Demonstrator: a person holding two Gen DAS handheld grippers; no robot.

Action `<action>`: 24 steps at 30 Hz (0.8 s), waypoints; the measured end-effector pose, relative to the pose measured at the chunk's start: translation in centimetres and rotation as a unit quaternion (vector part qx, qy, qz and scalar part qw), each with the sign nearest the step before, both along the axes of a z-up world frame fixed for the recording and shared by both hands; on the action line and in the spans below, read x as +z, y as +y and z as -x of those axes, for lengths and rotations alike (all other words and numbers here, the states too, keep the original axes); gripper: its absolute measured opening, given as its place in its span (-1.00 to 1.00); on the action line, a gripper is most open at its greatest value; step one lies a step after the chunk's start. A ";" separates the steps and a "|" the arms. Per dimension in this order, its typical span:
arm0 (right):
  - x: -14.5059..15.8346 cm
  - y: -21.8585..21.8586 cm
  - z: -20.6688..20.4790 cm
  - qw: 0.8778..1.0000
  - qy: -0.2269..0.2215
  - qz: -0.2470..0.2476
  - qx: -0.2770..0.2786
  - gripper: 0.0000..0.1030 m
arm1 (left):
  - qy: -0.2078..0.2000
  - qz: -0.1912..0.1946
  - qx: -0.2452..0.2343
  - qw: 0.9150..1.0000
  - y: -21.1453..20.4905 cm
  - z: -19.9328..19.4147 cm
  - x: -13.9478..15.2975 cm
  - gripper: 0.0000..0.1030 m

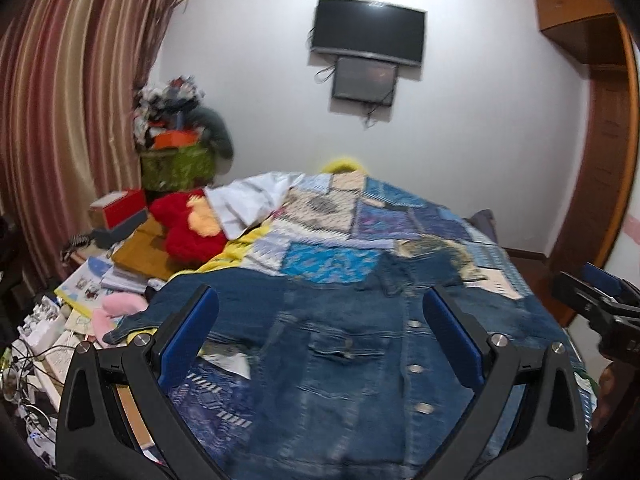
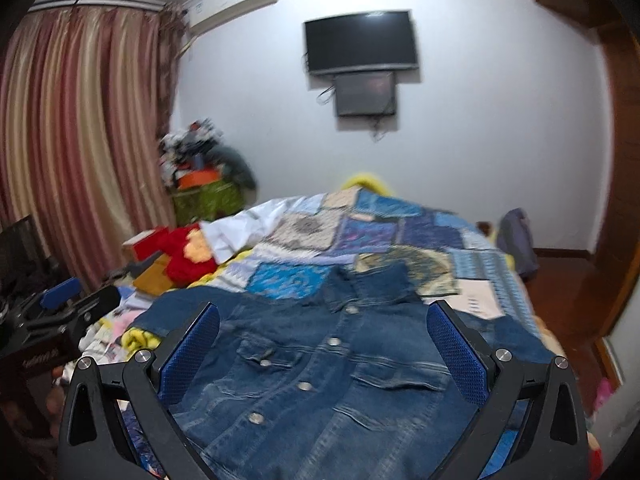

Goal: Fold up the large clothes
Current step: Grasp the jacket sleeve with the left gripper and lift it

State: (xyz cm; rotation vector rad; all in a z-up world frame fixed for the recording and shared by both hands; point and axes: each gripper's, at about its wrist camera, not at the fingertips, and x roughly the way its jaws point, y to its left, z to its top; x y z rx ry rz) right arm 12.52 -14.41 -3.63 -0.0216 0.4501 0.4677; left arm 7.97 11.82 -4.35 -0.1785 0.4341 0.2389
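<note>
On bed [image 1: 400, 216]: denim jacket [image 1: 344, 344] flat, collar far, hem near; long axis straight ahead
Left claw [image 1: 320, 320]: spread wide, grasping nothing; above left half
Right claw [image 2: 324, 328]: spread wide, nothing inside; above right half

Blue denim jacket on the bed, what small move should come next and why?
Probably lower the left hand-held gripper onto the left sleeve of the blue denim jacket. The jacket lies flat, buttoned and face up on the patchwork quilt, both hand-held grippers are open and empty, and nothing is folded yet.
</note>
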 end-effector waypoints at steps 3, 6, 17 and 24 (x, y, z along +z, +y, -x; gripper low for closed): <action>-1.0 2.5 -3.2 1.000 0.017 0.011 0.018 1.00 | 0.026 0.011 0.024 0.999 3.1 -2.0 -1.4 1.00; -2.4 4.4 -6.6 0.999 0.034 0.024 0.019 1.00 | 0.068 0.005 0.054 0.996 6.2 -4.1 -3.7 1.00; -13.3 7.0 -19.1 0.973 0.193 0.127 0.014 1.00 | 0.226 0.158 0.062 0.959 14.8 -8.1 -15.6 0.89; -19.3 6.1 -22.9 0.927 0.361 0.085 0.063 1.00 | 0.235 0.223 0.033 0.945 15.9 -10.5 -18.6 0.47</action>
